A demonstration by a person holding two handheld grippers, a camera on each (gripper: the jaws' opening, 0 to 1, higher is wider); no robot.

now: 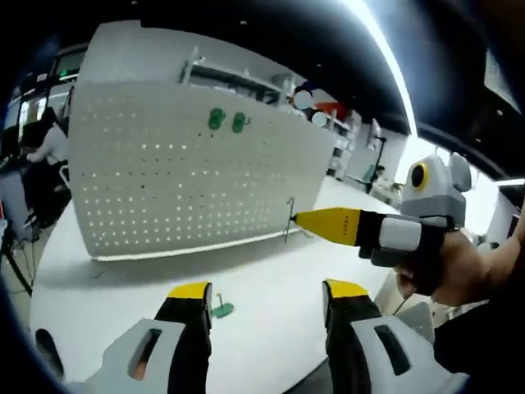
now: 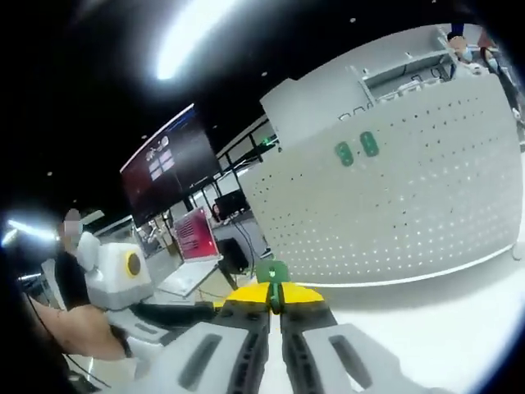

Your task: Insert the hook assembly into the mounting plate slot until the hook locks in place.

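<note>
Nearest in the left gripper view are the left gripper's (image 1: 267, 297) own two yellow-tipped jaws; they stand wide apart with nothing between them; just past the left jaw a small green hook (image 1: 221, 309) lies flat on the white table (image 1: 262, 263).

To the right in that view the right gripper (image 1: 300, 219) comes in, held by a person's hand (image 1: 447, 271); its yellow jaws are pressed together into a point, and at the very tip there is a thin dark wire piece (image 1: 289, 218) (most likely part of the hook it holds, seen edge on); it is close to the lower right corner of the white pegboard (image 1: 164, 176), which stands upright on the far side of the table.

In the right gripper view the right gripper (image 2: 275, 297) is clamped on a small green hook piece (image 2: 271, 272), which sticks up from between the tips; the pegboard (image 2: 410, 189) is ahead and to the right, still a little apart from it; two more green hooks (image 2: 356, 148) already sit high up on the board.

The hook looks small, light and stiff, like hard plastic with a thin wire; it could twist or slip in the jaws, so I think it is best held by its flat green body, with the wire end left free to go into a hole; a gentle, straight push should do.
</note>
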